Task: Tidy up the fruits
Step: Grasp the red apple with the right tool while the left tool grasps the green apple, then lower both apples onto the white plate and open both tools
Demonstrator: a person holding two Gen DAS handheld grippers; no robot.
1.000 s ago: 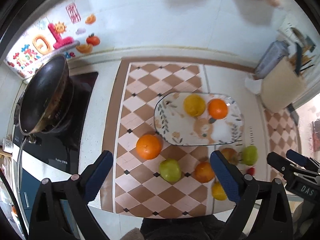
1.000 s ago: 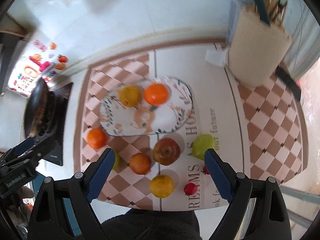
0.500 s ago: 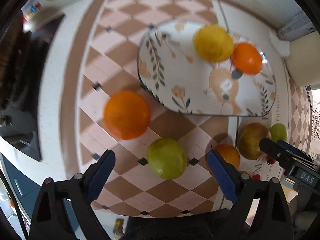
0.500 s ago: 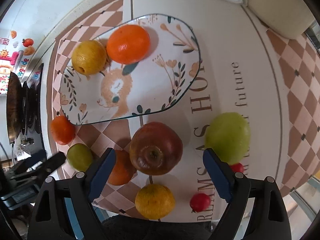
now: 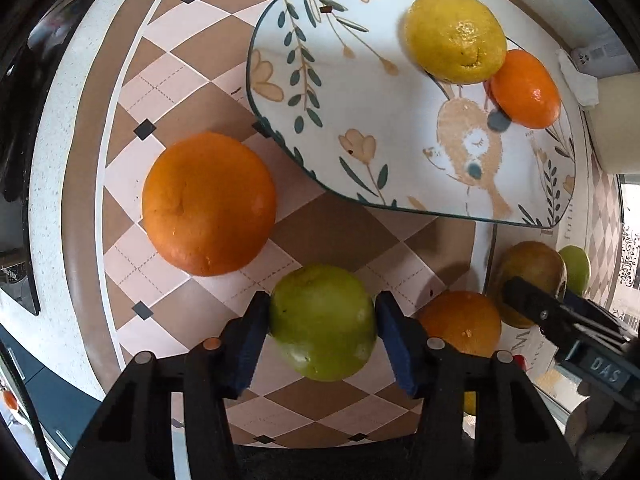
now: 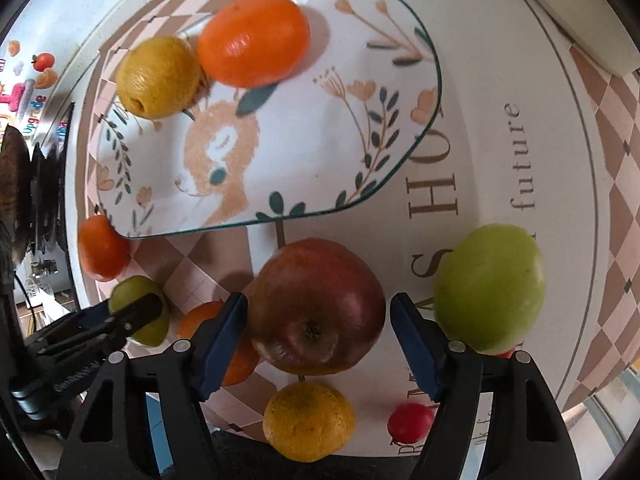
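Note:
My left gripper (image 5: 322, 322) is shut on a green apple (image 5: 323, 322) that rests on the checkered mat; it also shows in the right wrist view (image 6: 140, 314). My right gripper (image 6: 318, 314) is open, its blue pads either side of a red apple (image 6: 316, 306), with small gaps. The oval floral plate (image 5: 360, 128) (image 6: 312, 152) holds a yellow citrus (image 5: 456, 36) and an orange (image 5: 526, 88). A large orange (image 5: 208, 204) lies left of the plate.
A second green apple (image 6: 490, 292), a yellow-orange citrus (image 6: 308, 420), a small red fruit (image 6: 410, 422) and another orange (image 5: 462, 322) lie near the mat's front edge. A dark pan (image 6: 14, 184) sits on the stove at left. A beige holder (image 6: 592, 8) stands at back right.
Both grippers have dropped down close to the fruit. The left jaws have closed on the green apple. The right jaws have narrowed around the red apple.

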